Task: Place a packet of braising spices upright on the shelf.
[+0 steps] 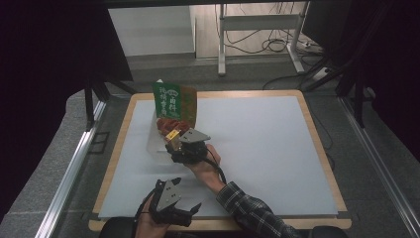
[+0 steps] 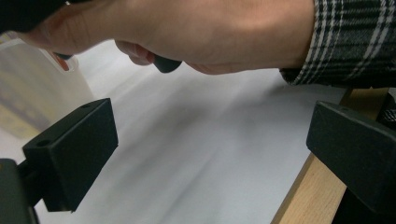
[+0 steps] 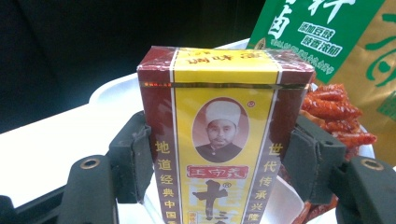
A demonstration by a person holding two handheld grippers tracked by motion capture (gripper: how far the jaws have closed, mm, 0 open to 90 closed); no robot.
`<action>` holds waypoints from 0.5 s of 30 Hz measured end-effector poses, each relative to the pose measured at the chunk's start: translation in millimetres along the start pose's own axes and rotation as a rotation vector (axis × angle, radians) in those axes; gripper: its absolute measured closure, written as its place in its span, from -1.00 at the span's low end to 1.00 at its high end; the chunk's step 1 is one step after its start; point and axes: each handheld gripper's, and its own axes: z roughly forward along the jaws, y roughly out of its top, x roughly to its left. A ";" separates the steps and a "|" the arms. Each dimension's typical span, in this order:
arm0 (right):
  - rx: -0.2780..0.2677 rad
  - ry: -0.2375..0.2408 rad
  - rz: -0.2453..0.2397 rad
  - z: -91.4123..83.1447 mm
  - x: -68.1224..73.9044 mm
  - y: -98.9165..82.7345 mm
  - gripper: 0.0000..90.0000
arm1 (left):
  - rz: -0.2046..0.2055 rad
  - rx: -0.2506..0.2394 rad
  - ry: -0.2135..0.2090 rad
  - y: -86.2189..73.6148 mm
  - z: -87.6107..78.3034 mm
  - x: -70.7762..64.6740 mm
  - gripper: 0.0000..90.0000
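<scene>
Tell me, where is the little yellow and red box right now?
The yellow and red box is clamped between the right gripper's jaws, over the clear tub left of the table's middle, just in front of the green packet and the red chillies.

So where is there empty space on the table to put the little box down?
The white mat is bare all along its right side and far edge, out to the wooden rim. It is crowded at the left, where the clear bin holds the green packet and the right gripper grips the spice box.
</scene>
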 end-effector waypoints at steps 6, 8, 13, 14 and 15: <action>0.009 0.004 0.036 -0.3 -3.7 -0.5 -0.30 | 0.000 0.000 0.001 0.0 0.0 0.3 -0.96; 0.020 0.005 0.043 0.1 -3.7 0.9 -0.35 | 0.001 0.000 0.001 0.0 0.0 0.1 -0.96; 0.038 0.035 0.069 0.0 -9.8 3.0 -0.58 | 0.001 0.001 0.002 -0.1 0.1 0.4 -0.96; 0.037 0.038 0.063 -0.3 -10.3 3.5 -0.58 | 0.001 0.000 0.002 0.0 0.1 0.3 -0.96; 0.039 0.040 0.058 -0.7 -10.5 4.1 -0.59 | 0.001 0.000 0.001 0.0 0.2 0.2 -0.96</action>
